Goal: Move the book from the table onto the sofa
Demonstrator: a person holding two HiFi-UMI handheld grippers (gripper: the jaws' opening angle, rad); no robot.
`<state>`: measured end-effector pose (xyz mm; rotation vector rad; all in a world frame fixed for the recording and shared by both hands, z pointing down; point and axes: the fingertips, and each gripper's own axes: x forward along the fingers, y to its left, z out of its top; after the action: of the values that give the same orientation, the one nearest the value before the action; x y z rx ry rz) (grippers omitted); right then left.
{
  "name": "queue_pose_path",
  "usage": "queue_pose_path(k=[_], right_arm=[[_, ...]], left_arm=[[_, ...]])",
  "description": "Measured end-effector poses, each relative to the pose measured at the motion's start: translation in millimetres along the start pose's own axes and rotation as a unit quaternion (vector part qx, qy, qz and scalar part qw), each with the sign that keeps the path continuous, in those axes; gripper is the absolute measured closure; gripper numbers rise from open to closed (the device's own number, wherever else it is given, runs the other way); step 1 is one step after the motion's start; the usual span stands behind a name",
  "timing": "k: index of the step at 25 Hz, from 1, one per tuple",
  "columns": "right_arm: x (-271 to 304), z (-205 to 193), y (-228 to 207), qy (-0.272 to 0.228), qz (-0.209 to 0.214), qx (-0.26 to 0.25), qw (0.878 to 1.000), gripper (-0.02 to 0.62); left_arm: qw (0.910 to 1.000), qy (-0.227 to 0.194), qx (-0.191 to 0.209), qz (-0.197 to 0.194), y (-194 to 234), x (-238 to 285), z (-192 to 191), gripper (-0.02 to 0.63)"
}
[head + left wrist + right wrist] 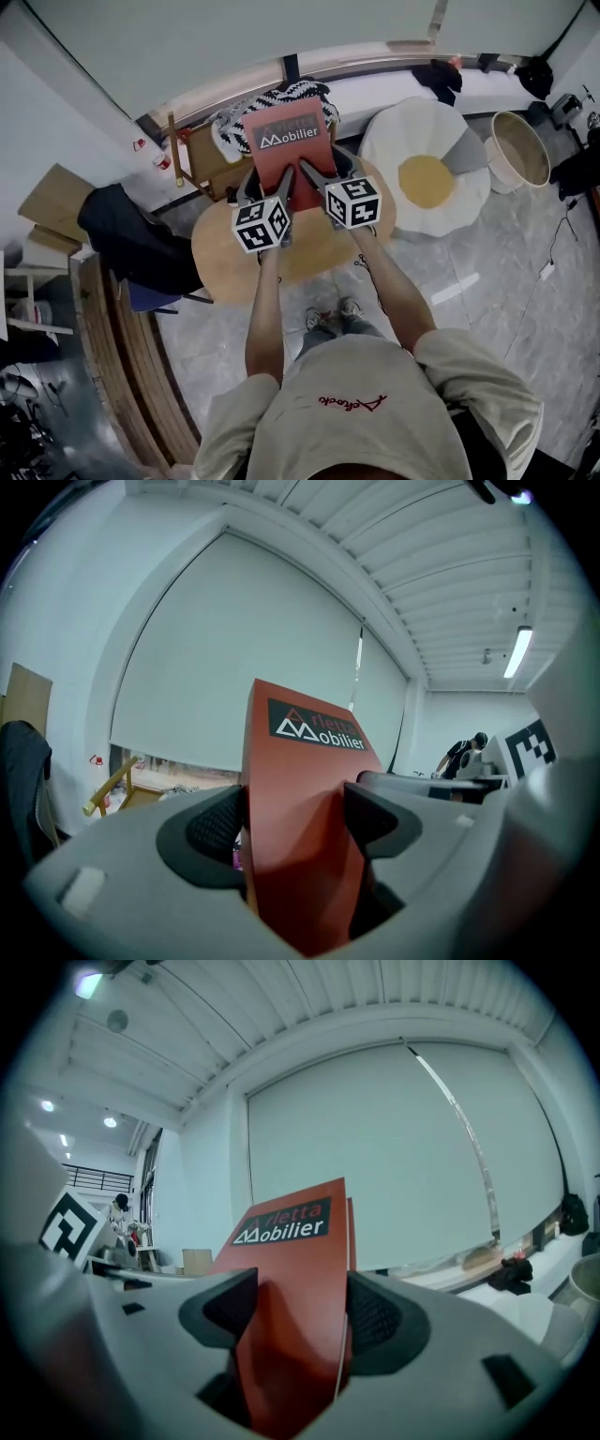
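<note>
A red book with a dark title band is lifted off the round wooden table and tilted up. My left gripper is shut on its near left edge, my right gripper on its near right edge. The left gripper view shows the book upright between the two dark pads. From the right gripper view the book stands clamped the same way, its page edge facing right. Beyond the table, under the book, a patterned black-and-white throw covers a seat; I cannot tell if that is the sofa.
A wooden chair frame stands at the table's far left. A white egg-shaped beanbag with a yellow centre lies to the right, a round tub past it. A dark jacket hangs over a chair at left. A window ledge runs along the wall.
</note>
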<state>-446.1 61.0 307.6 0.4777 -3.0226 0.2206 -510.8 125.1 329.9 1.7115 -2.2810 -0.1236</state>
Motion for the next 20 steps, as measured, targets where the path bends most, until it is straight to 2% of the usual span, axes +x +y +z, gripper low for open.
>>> queue_pose_path(k=[7, 13, 16, 20], right_arm=[[-16, 33, 0, -0.023, -0.028, -0.015, 0.999, 0.319], [-47, 34, -26, -0.027, -0.087, -0.016, 0.996, 0.319], [-79, 31, -47, -0.031, -0.132, -0.013, 0.991, 0.319], [-126, 36, -81, -0.037, -0.198, -0.01, 0.979, 0.319]], left_arm=[[0.9992, -0.014, 0.012, -0.036, -17, -3, 29, 0.273], [0.9949, 0.0, 0.022, -0.099, -53, 13, 23, 0.273], [0.9893, 0.01, 0.029, -0.143, -88, 21, 13, 0.273], [0.9771, 0.025, 0.039, -0.208, -144, 36, 6, 0.273]])
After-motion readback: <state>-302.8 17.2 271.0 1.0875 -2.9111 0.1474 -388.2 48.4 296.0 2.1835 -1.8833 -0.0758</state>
